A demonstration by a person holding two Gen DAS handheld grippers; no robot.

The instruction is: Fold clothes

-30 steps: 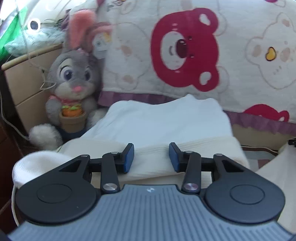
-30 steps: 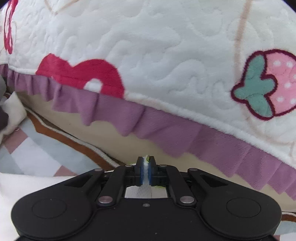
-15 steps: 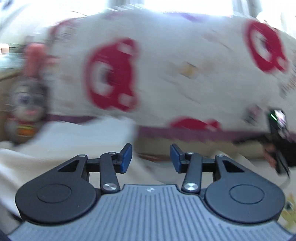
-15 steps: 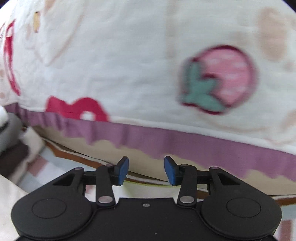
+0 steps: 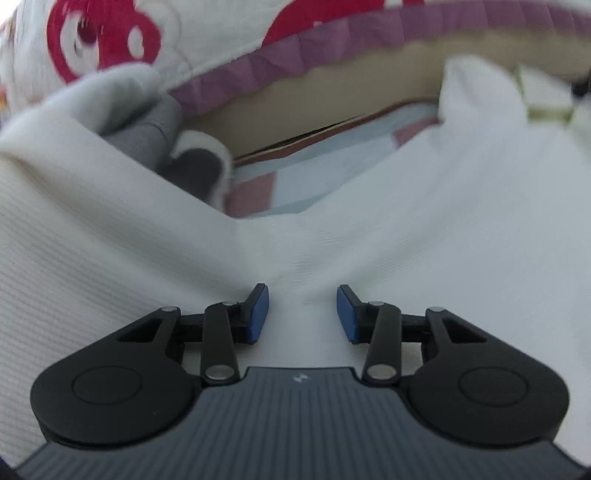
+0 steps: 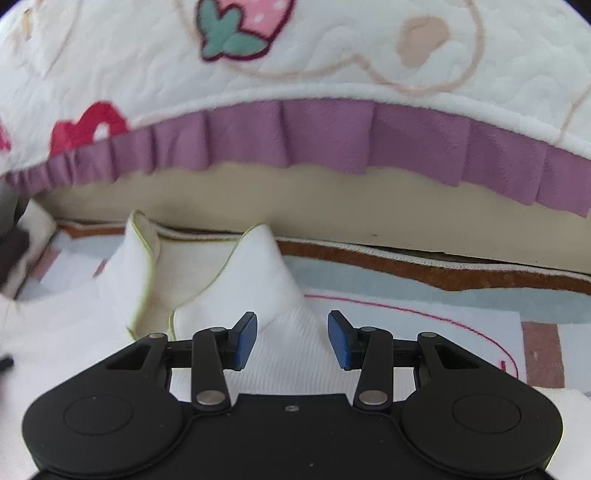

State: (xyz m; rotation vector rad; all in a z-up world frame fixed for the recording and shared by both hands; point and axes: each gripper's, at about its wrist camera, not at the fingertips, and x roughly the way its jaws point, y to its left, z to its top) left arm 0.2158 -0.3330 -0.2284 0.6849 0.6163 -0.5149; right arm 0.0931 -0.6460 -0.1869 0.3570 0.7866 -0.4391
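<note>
**Two open grippers over one white garment**

The left gripper (image 5: 302, 312) stands with its two blue pads (image 5: 256, 314) apart and its jaws are closing; white cloth lies below the gap, and neither pad presses on it. The right gripper (image 6: 291, 339) also holds its two pads (image 6: 245, 339) apart, with the ribbed shoulder of the same white garment (image 6: 288, 354) under and between them, not pinched.

That one garment spreads across the patterned bedspread (image 6: 406, 295) of pale blue, white and dusty-pink blocks with a brown border. From the right wrist, its collar (image 6: 155, 280), edged in a thin green line, stands up just ahead of the right gripper, two points rising either side of a cream inner panel. From the left wrist, the ribbed cloth (image 5: 110, 266) fills the foreground and dips into a V ahead of the pads.

Behind, one quilted blanket (image 6: 332, 66) with a purple ruffle (image 6: 332, 136) overhangs the bed; one strawberry (image 6: 240, 26) and red bear prints show on it. A grey and white plush toy (image 5: 159, 122), blurred, sits at the left by the ruffle.
</note>
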